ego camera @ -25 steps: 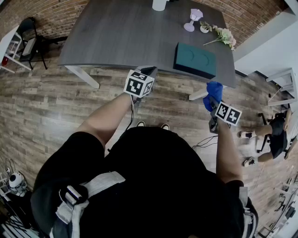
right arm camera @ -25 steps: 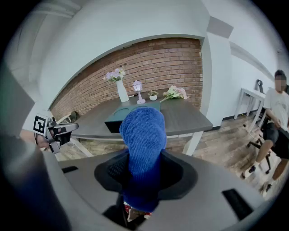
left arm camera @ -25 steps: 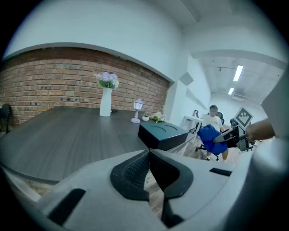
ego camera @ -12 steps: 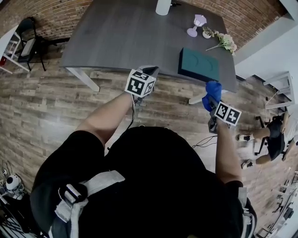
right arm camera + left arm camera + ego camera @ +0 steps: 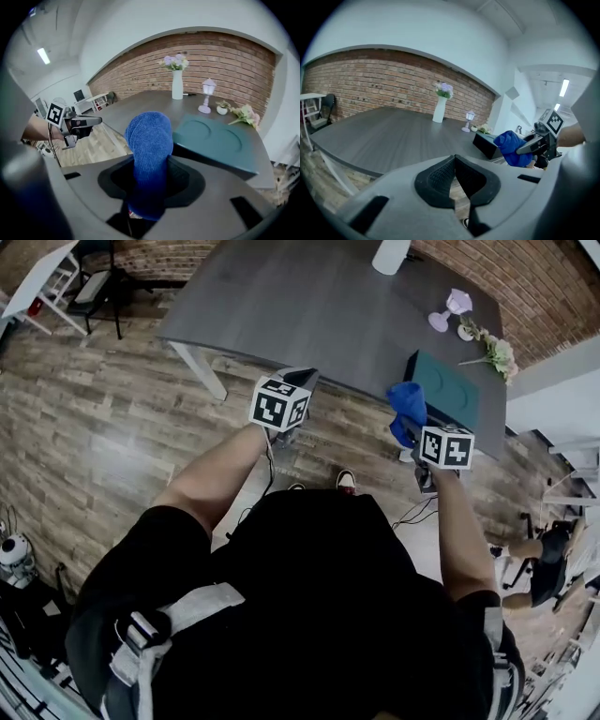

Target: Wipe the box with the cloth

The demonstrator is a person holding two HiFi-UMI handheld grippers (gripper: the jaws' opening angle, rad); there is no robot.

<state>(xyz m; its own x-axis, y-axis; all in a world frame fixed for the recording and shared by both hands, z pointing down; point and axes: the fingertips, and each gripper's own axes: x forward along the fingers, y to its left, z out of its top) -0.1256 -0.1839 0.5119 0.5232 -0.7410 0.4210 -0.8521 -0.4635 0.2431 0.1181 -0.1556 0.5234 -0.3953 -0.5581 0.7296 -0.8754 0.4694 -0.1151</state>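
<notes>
The dark teal box [image 5: 450, 388] lies near the right corner of the grey table [image 5: 300, 306]; it also shows in the left gripper view [image 5: 486, 143] and the right gripper view [image 5: 220, 140]. My right gripper [image 5: 411, 427] is shut on a blue cloth [image 5: 405, 407], which bulges up from the jaws [image 5: 149, 136] just short of the box's near edge, over the floor. My left gripper [image 5: 300, 381] hovers at the table's front edge, left of the box. Its jaws [image 5: 454, 176] are shut with nothing between them. From the left gripper view the cloth [image 5: 513, 149] hangs beside the box.
A tall white vase [image 5: 177, 84] with flowers, a small lamp [image 5: 206, 96], a tiny pot [image 5: 220, 108] and a loose flower sprig [image 5: 246, 115] stand behind the box. A chair [image 5: 98, 282] and white side table [image 5: 37, 277] are at far left. Another person [image 5: 544, 563] sits at right.
The right gripper with the cloth has risen toward the box's near edge. The table and box have slid rightward in the head view. The left gripper has hardly moved.
</notes>
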